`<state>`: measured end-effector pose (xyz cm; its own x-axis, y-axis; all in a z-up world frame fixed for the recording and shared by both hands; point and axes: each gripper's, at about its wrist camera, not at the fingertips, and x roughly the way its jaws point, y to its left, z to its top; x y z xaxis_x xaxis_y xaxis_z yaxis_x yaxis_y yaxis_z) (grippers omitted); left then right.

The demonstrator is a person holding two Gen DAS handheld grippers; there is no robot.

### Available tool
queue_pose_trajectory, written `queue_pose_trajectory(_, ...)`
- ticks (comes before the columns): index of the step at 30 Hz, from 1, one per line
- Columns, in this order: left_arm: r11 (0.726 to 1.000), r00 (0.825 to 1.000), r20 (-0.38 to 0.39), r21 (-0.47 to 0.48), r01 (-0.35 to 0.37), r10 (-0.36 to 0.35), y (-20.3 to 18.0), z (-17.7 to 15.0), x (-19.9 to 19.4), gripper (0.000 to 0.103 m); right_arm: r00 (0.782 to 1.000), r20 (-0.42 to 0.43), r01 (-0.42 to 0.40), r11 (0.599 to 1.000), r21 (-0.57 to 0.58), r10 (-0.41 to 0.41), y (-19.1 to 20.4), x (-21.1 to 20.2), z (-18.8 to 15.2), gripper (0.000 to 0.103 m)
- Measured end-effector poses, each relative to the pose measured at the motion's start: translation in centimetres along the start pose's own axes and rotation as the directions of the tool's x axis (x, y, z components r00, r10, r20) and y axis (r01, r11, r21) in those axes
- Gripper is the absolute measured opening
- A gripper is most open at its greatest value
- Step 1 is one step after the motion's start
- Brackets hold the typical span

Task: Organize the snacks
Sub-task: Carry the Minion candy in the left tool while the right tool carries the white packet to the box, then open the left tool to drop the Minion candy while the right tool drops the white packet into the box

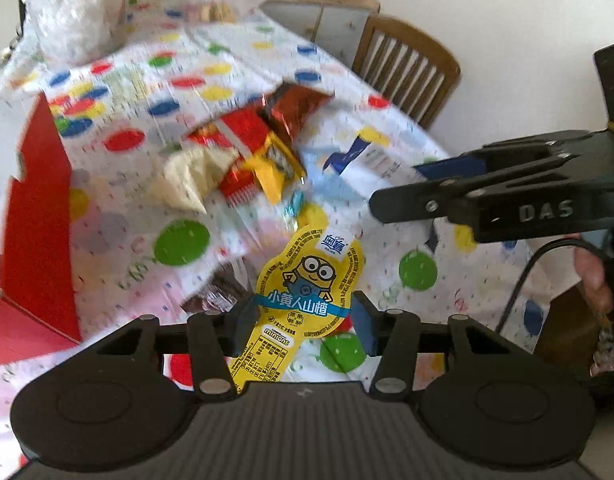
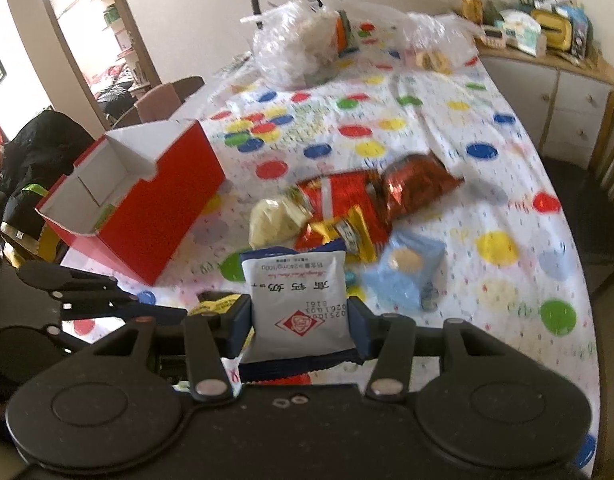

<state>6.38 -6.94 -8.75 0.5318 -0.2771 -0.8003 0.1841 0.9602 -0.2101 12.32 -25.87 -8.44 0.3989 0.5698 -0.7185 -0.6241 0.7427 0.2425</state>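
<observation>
polka-dot tabletop (image 2: 507,184) held a snack pile (image 2: 347,208); left hand-held gripper (image 1: 303,316) clasped a yellow packet (image 1: 307,280), right hand-held gripper (image 2: 301,320) a white pouch (image 2: 295,292) (red box (image 2: 147,200) nearly empty)

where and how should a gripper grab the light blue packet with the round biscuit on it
The light blue packet lies flat on the dotted tablecloth, so a pinch across its faces looks unworkable. Best guess: come from above and right, where the cloth is bare, and pinch its right edge or upper right corner. The gold wrapper crowds its left side.
</observation>
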Motion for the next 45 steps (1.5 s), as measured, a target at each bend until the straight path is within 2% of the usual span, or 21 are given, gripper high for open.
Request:
queue_pose_trajectory(9,0.995,0.988,0.139,-0.085,-0.058,0.069,3.0,1.0,-5.6,0.050,0.998,0.055,-0.004,0.996,-0.091,0.009,3.7,-0.2,3.4,0.049)
queue_pose_trajectory(12,0.989,0.979,0.177,-0.128,-0.075,0.097,4.4,1.3,-7.5,0.050,0.997,0.071,-0.013,0.992,-0.124,0.022,5.4,0.1,4.4,0.049)
queue_pose_trajectory(19,0.965,0.950,0.229,-0.203,-0.166,0.212,8.5,1.4,-10.8,0.050,0.995,0.083,-0.040,0.978,-0.205,0.058,10.4,1.8,6.8,0.049)
queue_pose_trajectory(27,0.925,0.915,0.227,-0.266,-0.271,0.334,13.6,1.3,-13.3,0.050,0.993,0.075,-0.066,0.956,-0.285,0.091,15.9,4.7,9.0,0.049)
queue_pose_trajectory(34,0.886,0.882,0.207,-0.296,-0.356,0.423,18.2,1.8,-14.4,0.050,0.995,0.060,-0.051,0.940,-0.337,0.076,19.7,8.0,10.7,0.049)
queue_pose_trajectory(41,0.868,0.874,0.186,-0.321,-0.379,0.450,23.1,3.1,-14.6,0.050,0.999,0.013,-0.031,0.928,-0.371,0.038,22.0,12.2,11.6,0.049)
queue_pose_trajectory(45,0.856,0.874,0.141,-0.321,-0.405,0.466,25.6,3.5,-13.4,0.050,0.999,-0.036,-0.036,0.936,-0.351,0.024,22.5,14.5,11.8,0.049)
